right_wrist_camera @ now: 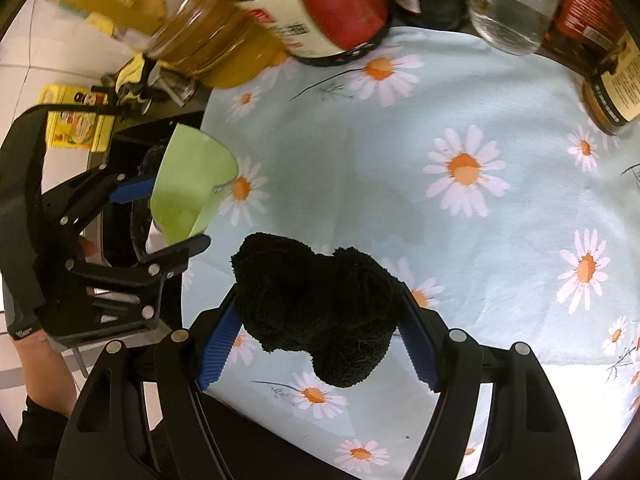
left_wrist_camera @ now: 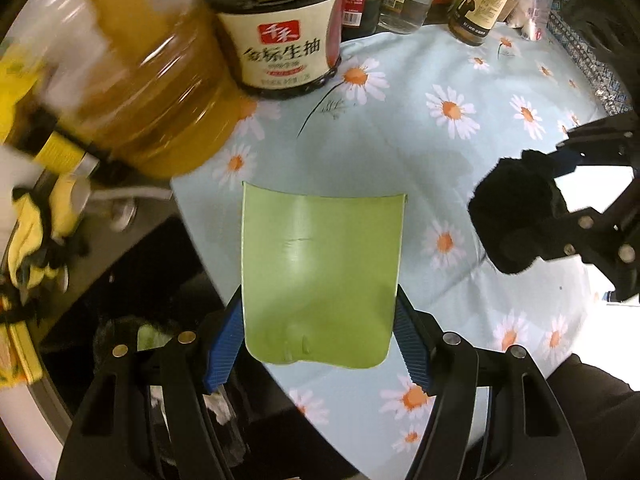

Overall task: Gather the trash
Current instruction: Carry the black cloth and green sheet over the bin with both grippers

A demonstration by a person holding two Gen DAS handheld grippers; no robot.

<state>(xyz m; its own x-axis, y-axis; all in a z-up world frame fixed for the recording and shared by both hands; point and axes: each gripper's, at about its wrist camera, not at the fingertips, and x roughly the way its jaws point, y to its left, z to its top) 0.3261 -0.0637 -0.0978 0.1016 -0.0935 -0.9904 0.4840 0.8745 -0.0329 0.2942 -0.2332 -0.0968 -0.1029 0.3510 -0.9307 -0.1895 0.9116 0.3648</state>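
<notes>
My left gripper (left_wrist_camera: 318, 344) is shut on a light green plastic scoop (left_wrist_camera: 320, 276), held over the left edge of the daisy-print tablecloth (left_wrist_camera: 400, 140). My right gripper (right_wrist_camera: 318, 344) is shut on a bunched black cloth (right_wrist_camera: 316, 308), held just above the cloth-covered table. In the left wrist view the right gripper (left_wrist_camera: 532, 208) and its black cloth (left_wrist_camera: 516, 216) sit to the right of the scoop. In the right wrist view the left gripper (right_wrist_camera: 168, 212) and the green scoop (right_wrist_camera: 188, 184) sit to the left, at the table edge.
A large oil bottle (left_wrist_camera: 152, 80) and a soy sauce jug (left_wrist_camera: 280, 48) stand at the back left. Several bottles and jars (left_wrist_camera: 472, 4) line the back edge. A dark bin opening (left_wrist_camera: 132, 280) lies below the table's left edge. Yellow items (right_wrist_camera: 76, 120) lie beyond.
</notes>
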